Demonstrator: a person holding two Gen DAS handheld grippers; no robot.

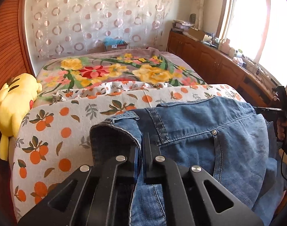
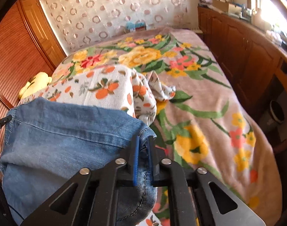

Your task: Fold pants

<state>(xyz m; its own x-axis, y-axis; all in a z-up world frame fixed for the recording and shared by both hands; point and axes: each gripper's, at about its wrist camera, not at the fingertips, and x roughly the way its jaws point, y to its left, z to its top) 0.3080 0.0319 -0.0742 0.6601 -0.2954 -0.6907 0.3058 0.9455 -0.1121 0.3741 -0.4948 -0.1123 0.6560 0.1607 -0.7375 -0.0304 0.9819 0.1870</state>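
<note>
Underneath, a floral blanket [image 2: 209,101] covers the bed beside wooden cabinets [image 2: 237,43].

I had the left gripper [image 1: 141,146] pitched downward, its two black fingers drawn together at twelve o'clock and pinching a fold of the jeans [image 1: 200,128]. My right gripper [image 2: 144,150] sat tilted down likewise, its blue-lined pads [image 2: 135,162] clamped on the denim's stitched edge. From the left wrist camera, my right hand [image 1: 283,130] showed at three o'clock, wrapped round its handle; the right wrist view caught fingertips at nine o'clock.
</note>
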